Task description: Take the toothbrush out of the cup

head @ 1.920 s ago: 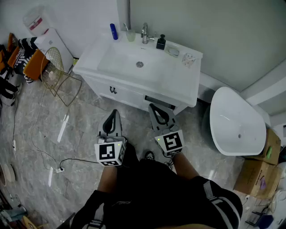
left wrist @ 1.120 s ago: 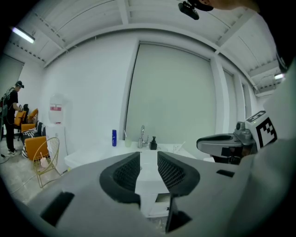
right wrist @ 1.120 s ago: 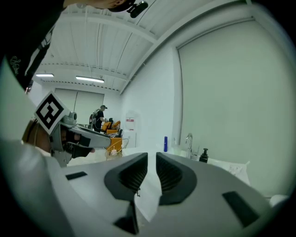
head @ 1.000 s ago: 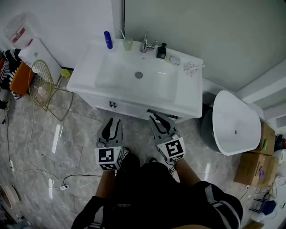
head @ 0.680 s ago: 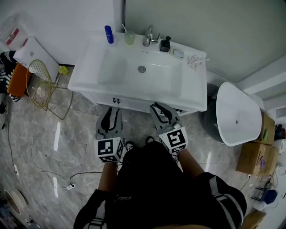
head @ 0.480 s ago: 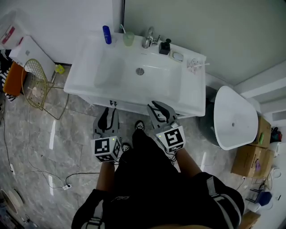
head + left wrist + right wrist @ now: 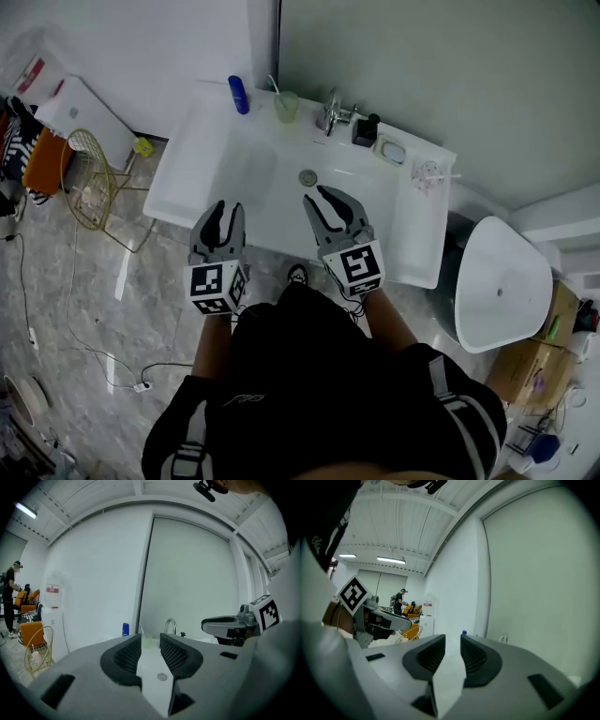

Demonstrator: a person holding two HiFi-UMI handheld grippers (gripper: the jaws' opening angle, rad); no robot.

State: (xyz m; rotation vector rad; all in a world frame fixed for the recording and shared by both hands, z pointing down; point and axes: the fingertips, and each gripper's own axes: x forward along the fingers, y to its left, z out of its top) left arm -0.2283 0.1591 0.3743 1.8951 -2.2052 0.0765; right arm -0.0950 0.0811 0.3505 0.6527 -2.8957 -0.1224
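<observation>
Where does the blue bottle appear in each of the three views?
Head view: blue bottle at top, left of centre.
Left gripper view: just left of centre.
Right gripper view: centre, only its top shows.
Shared landmark: the vertical wall-panel edge just right of it.

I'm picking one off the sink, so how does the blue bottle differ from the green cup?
The blue bottle is dark and slim; the green cup is pale and wider. The cup holds a toothbrush; nothing sticks out of the bottle. The bottle stands farther from the tap than the cup. Both stand at the back of the sink.
</observation>
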